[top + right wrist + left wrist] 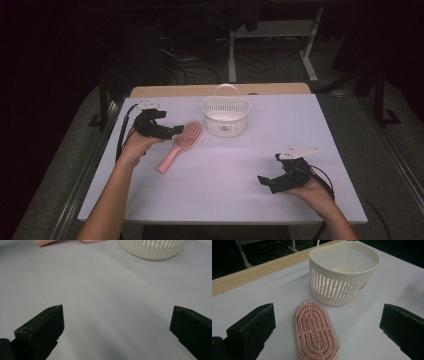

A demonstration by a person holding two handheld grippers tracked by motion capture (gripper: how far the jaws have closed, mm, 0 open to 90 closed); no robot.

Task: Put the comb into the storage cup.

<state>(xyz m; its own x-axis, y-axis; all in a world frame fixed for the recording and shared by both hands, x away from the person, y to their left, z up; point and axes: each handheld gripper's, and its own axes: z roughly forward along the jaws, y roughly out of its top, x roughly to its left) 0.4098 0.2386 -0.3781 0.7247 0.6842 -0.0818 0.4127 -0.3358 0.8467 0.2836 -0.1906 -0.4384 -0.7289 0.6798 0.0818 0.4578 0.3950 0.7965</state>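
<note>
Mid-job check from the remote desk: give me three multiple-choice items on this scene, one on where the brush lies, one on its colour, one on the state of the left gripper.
1. Where is the hairbrush?
A. inside the basket
B. on the table, beside the basket
C. held in the right gripper

2. What colour is the hairbrush?
A. pink
B. blue
C. black

3. How does the left gripper stand?
A. shut on the brush handle
B. shut on nothing
C. open, one jaw on each side of the brush head

Answers: 1 B, the brush lies on the white table just left of the white basket, which looks empty. 2 A, head and handle are both pink. 3 C, the left gripper view shows its jaws wide apart with the bristled head between them, untouched.
</note>
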